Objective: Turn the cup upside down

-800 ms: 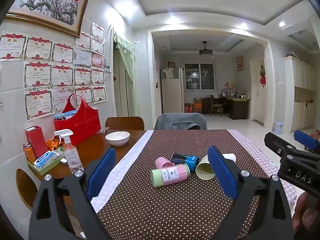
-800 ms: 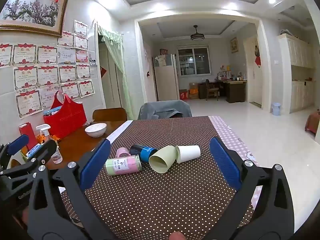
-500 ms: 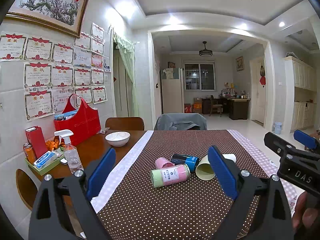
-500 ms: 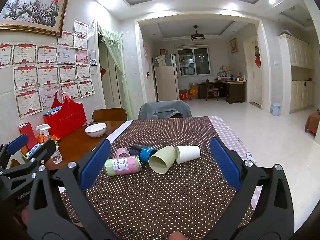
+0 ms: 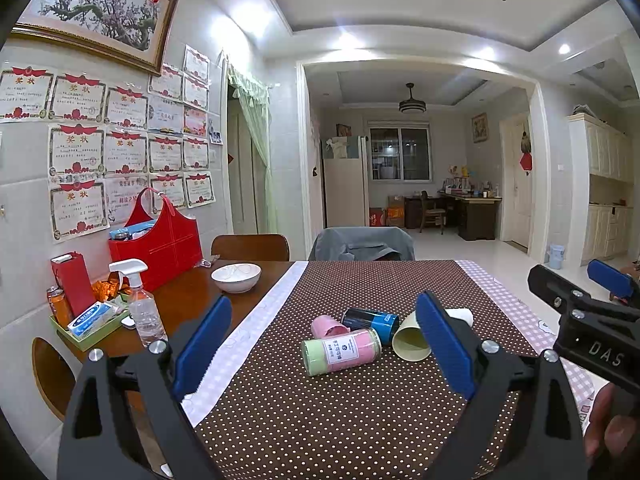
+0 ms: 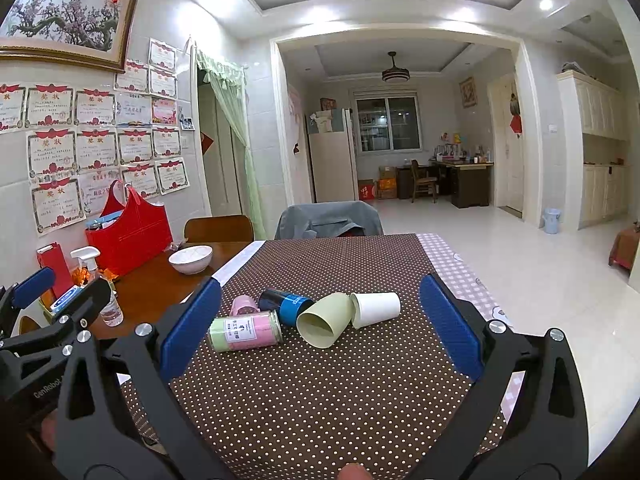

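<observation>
We are holding both tongs, left (image 5: 324, 344) and right (image 6: 316, 322), spread apart and empty. The pale green cup (image 6: 325, 320) is lying sideways mid-desk (image 6: 320, 400); we are probably best gripping its wall, not the rim.

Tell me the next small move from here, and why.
Probably ease the right tongs forward and down toward the pale green cup. It lies on its side on the dotted tablecloth, mouth toward the camera, roughly centred between the open tongs, which are short of it. The white paper cup sits right beside it, so approach carefully.
</observation>
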